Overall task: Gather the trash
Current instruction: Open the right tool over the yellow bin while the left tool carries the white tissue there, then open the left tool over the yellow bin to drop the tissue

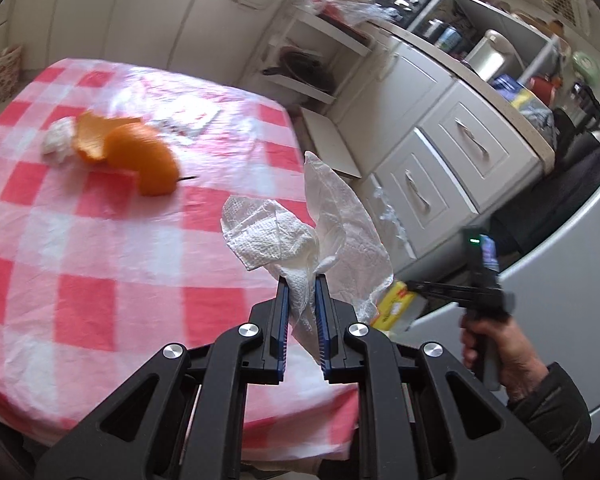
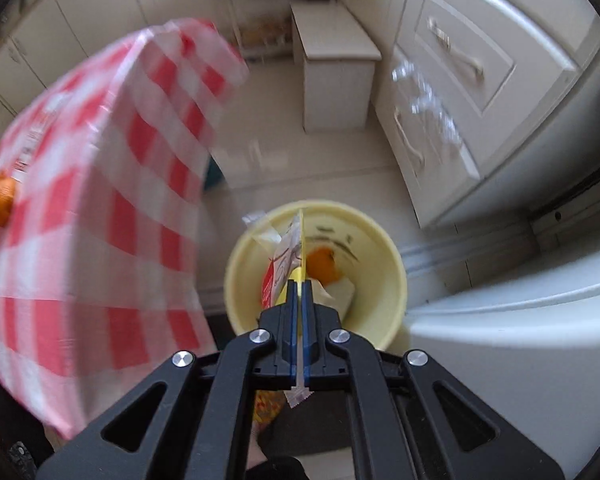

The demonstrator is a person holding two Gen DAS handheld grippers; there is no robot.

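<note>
Left wrist view: my left claw (image 1: 302, 280) pinches a crumpled white paper towel (image 1: 300, 236) above the red-checked table (image 1: 100, 240). My right claw (image 2: 300, 286) clamps a flat printed wrapper (image 2: 288, 260) over the pale yellow plastic bin (image 2: 380, 248).

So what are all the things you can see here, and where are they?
paper towel: one, white, pinched in the left tool, above the table's near edge
orange peel: a few pieces, orange, on the table
crumpled tissue: one, white, on the table beside the peel
flat wrapper: one, clear and whitish, farther back on the table
tablecloth: one, red and white checks, covering the table
bin: one, pale yellow, on the floor by the table, trash already inside
snack packet: one, yellow and red, pinched in the right tool over the bin
left tool: shut on the paper towel
right tool: shut on the snack packet
</note>
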